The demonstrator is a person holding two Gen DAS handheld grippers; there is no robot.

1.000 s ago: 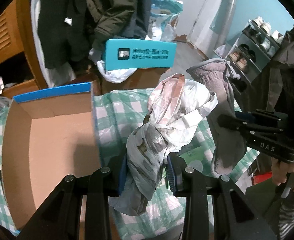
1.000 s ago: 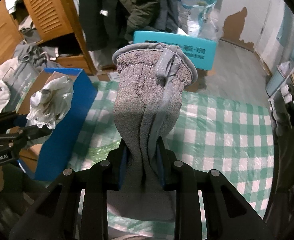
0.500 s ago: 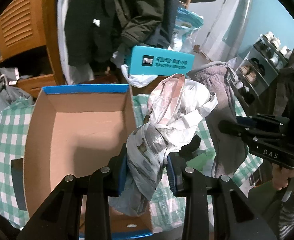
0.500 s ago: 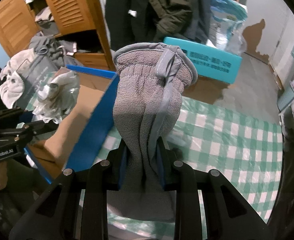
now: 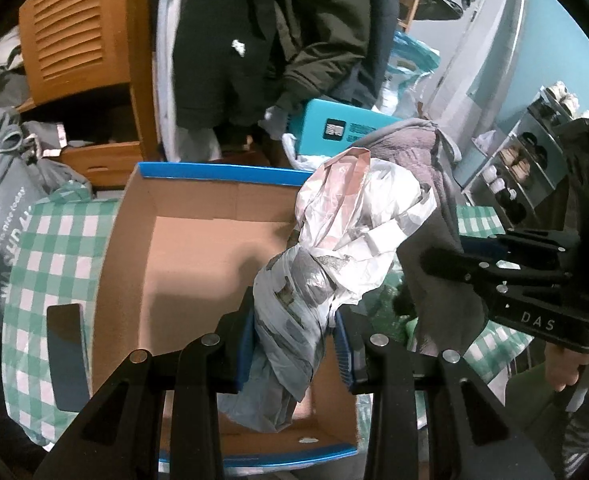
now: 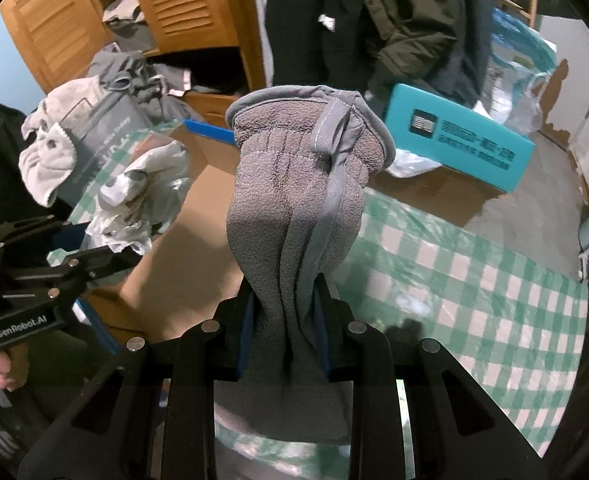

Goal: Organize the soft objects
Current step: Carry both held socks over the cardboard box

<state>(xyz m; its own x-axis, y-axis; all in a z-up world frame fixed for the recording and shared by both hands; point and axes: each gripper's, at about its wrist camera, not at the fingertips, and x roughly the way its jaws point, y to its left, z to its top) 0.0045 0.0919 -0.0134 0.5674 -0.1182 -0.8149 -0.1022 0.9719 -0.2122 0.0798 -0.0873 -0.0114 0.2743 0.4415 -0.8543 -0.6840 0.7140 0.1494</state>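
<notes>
Left wrist view: your left gripper (image 5: 294, 330) clamps the crumpled plastic bag (image 5: 334, 256) above the cardboard box (image 5: 198, 248), ready to drop. Your right gripper (image 6: 284, 330) pinches the grey fleece glove (image 6: 298, 200) at centre frame.

Black left claw (image 5: 294, 330) with blue pads (image 5: 244, 344), silver screws, right claw (image 6: 282, 332) alike, "GenRobot.AI" lettering, bare fingers (image 5: 560, 372)

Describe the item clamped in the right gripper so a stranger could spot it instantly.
Start at the green checked tablecloth and the open cardboard box on it. Just right of the box, the right gripper holds a grey fleece glove upright. Unlike the crinkly white plastic bag nearby, it is fuzzy, with a smooth grey cuff trim and strap.
</notes>
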